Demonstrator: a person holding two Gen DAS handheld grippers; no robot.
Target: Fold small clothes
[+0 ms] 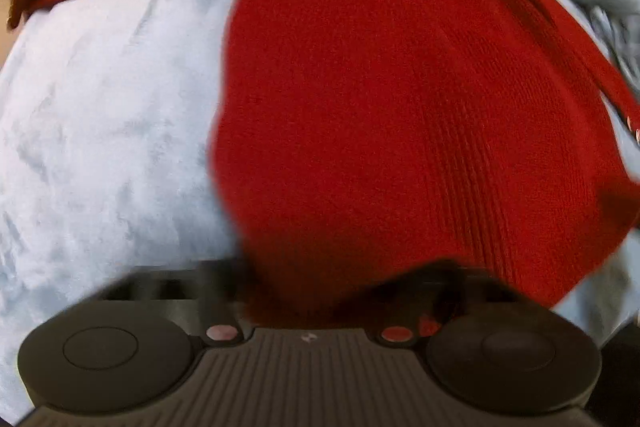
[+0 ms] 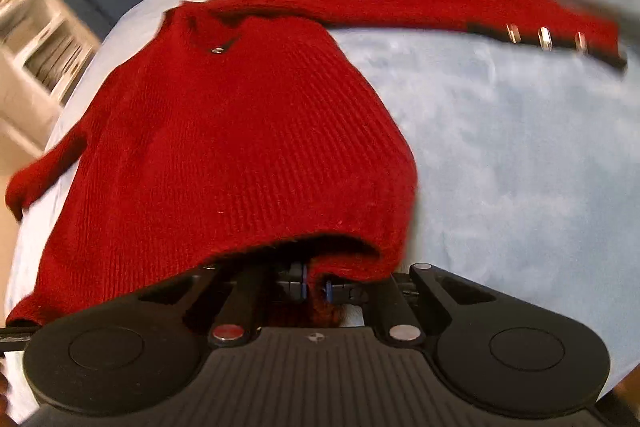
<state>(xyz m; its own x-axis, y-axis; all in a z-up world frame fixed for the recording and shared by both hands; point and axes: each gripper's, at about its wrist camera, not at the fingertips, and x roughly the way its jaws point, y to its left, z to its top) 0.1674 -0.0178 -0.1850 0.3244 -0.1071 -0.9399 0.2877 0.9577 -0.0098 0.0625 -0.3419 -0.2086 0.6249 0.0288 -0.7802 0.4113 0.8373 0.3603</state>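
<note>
Ribbed red knit sweater [image 2: 224,147], soft pale-blue plush blanket [image 2: 500,167], matt black plastic tool [image 2: 316,287]

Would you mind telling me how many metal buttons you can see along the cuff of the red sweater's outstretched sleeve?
3: the metal buttons sit in a row near the sleeve's cuff end, at and. More may be hidden by blur.

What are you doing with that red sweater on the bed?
A person is folding a small red sweater on a pale blue blanket, using a hand-held gripper in each hand. The right hand-held gripper is shut on the sweater's bottom hem. The left hand-held gripper is at the hem too, but the cloth hides its fingers. Both sleeves are spread out to the sides, one with metal buttons at the cuff. No fold is made yet.
</note>
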